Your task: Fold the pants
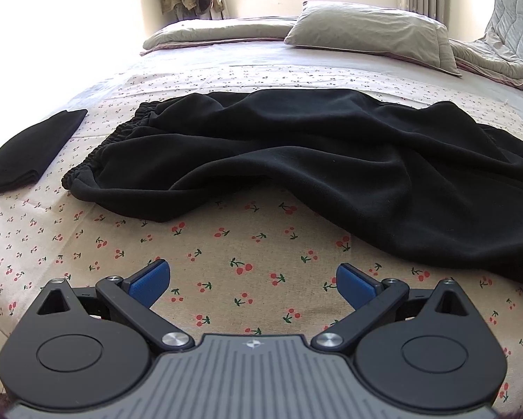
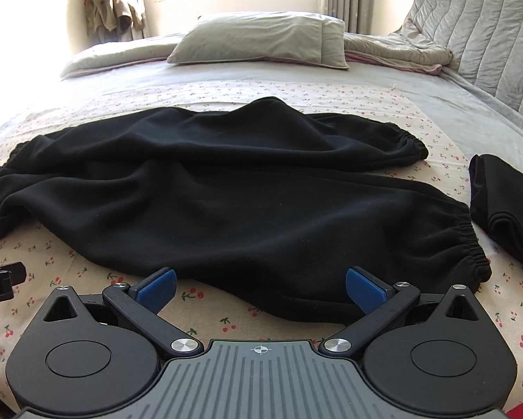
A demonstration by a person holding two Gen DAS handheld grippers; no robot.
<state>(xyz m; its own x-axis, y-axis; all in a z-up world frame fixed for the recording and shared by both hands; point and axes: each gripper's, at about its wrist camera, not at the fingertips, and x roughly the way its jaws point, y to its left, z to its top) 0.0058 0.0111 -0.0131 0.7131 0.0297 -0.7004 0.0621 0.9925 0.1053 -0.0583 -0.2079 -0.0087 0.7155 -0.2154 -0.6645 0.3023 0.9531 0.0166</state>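
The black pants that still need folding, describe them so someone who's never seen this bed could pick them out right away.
On the cherry-print sheet covering the near part of the bed, well in front of the grey pillow, the black pants lie spread out and rumpled. Unlike the smaller black bundles folded flat on either side, they show a gathered waistband and two elastic cuffs.

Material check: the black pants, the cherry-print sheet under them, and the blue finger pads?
Black pants: seemingly a soft matte fleece or sweat knit; it drapes in thick rounded folds, with gathered elastic cuffs. Cherry-print sheet: thin woven cloth, probably cotton; flat and matte. Blue pads: likely rubber or textured plastic, with a finely dotted surface.
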